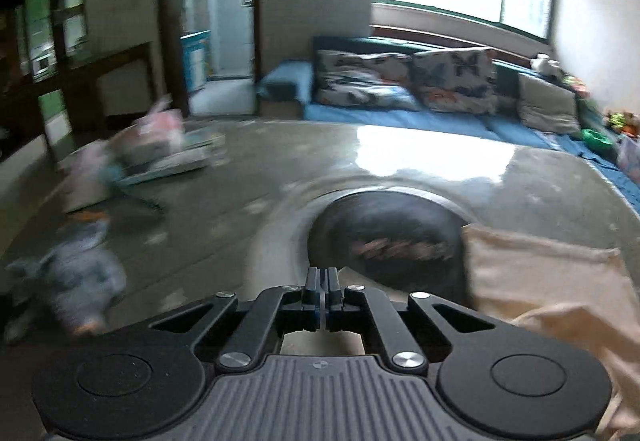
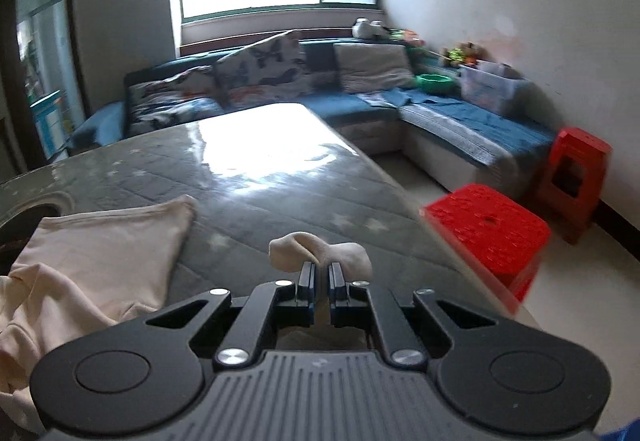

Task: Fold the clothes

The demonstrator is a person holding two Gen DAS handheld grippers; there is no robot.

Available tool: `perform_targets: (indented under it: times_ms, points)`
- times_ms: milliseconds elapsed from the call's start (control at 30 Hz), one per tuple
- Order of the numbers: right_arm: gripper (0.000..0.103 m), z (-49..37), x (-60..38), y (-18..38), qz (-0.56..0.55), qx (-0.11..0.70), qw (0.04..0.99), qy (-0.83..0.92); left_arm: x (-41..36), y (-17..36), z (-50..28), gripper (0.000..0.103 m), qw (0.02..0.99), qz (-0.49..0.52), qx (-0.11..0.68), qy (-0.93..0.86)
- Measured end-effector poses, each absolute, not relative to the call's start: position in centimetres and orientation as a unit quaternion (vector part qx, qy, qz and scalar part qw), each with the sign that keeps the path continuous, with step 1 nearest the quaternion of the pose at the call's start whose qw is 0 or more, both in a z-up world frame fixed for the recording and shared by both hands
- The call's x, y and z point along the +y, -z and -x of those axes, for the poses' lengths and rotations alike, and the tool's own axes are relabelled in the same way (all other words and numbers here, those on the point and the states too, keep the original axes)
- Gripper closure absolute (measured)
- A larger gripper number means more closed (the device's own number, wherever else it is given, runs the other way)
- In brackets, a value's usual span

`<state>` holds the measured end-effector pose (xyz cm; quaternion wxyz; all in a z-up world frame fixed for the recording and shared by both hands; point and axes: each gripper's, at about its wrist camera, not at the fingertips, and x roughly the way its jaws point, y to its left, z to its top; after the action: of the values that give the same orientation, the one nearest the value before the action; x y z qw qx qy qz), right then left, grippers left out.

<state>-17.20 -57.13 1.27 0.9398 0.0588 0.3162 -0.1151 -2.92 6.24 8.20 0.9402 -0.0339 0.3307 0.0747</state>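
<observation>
The right gripper [image 2: 323, 273] pinches a fold of the cream garment [image 2: 100, 253], which lies crumpled at the near left of the grey table [image 2: 280, 181]; the left gripper [image 1: 323, 279] has its 2 fingers pressed together, empty, above the table

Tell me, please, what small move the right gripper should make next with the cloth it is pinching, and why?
Probably carry it left, over the garment. The right gripper is shut on a fold of the cream garment, whose bulk lies crumpled at left on the table; the left gripper is shut, holding nothing visible.
</observation>
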Motion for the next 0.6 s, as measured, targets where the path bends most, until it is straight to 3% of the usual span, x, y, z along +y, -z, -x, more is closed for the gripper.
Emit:
perform_targets:
  times_ms: [133, 300, 333, 400, 467, 600]
  points:
    - [0.096, 19.0, -58.5, 0.2, -0.071, 0.331, 0.931, 0.137, 8.8, -6.4, 5.4, 0.102, 0.928, 0.028, 0.358, -0.102]
    - [0.081, 20.4, -59.4, 0.7, -0.068, 0.335, 0.924, 0.170, 7.6, -5.7, 6.1, 0.096, 0.925, 0.028, 0.375, -0.050]
    - [0.081, 20.5, -59.4, 0.4, -0.067, 0.333, 0.925, 0.171, 7.0, -5.7, 5.9, 0.092, 0.927, 0.022, 0.371, -0.041]
    - [0.076, 20.7, -59.1, -0.2, -0.057, 0.327, 0.927, 0.174, 5.5, -5.6, 5.3, 0.066, 0.931, 0.012, 0.365, -0.023]
    - [0.072, 20.8, -58.8, -0.9, -0.047, 0.321, 0.929, 0.176, 4.0, -5.0, 4.4, 0.053, 0.933, -0.003, 0.359, -0.014]
    - [0.065, 21.0, -58.6, -1.8, -0.045, 0.313, 0.932, 0.177, 1.8, -3.4, 1.9, 0.049, 0.935, -0.044, 0.353, -0.011]
